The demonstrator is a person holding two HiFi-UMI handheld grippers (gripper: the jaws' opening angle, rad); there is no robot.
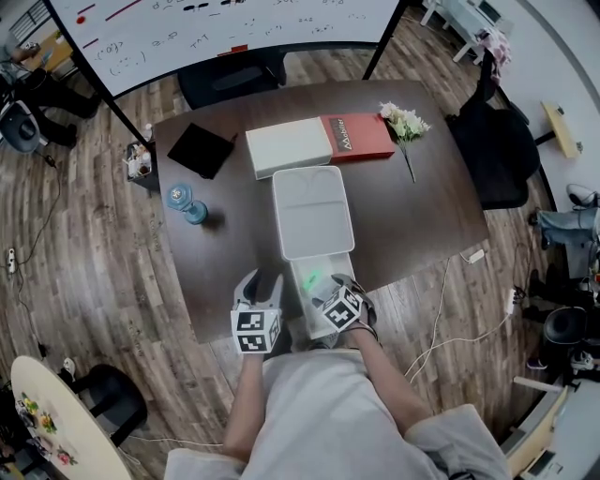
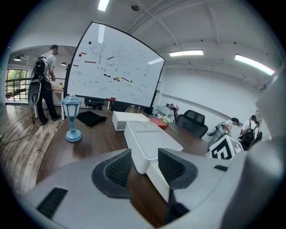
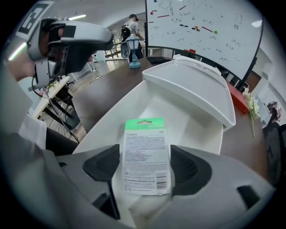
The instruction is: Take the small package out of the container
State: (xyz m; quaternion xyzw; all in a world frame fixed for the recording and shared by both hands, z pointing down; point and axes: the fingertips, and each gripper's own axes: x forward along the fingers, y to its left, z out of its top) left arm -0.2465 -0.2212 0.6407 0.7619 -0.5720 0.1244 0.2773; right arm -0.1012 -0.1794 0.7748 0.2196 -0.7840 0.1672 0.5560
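Observation:
A long white container (image 1: 302,292) sits on the dark table, its lid (image 1: 312,211) slid toward the far end. The small package (image 1: 312,279), a white card with a green top, lies in the uncovered near end. My right gripper (image 1: 325,287) hangs over that end. In the right gripper view its jaws stand wide, one on each side of the package (image 3: 146,154), and the pads are not seen pressing on it. My left gripper (image 1: 262,284) is open just left of the container, with nothing between its jaws (image 2: 144,167). The container (image 2: 154,144) lies ahead of it to the right.
A blue lantern (image 1: 186,202) stands left of the container. Behind it lie a white box (image 1: 289,145), a red book (image 1: 361,136), flowers (image 1: 405,122) and a black cloth (image 1: 202,148). A whiteboard (image 1: 225,28) and chairs (image 1: 502,150) ring the table. A person (image 2: 42,85) stands far off.

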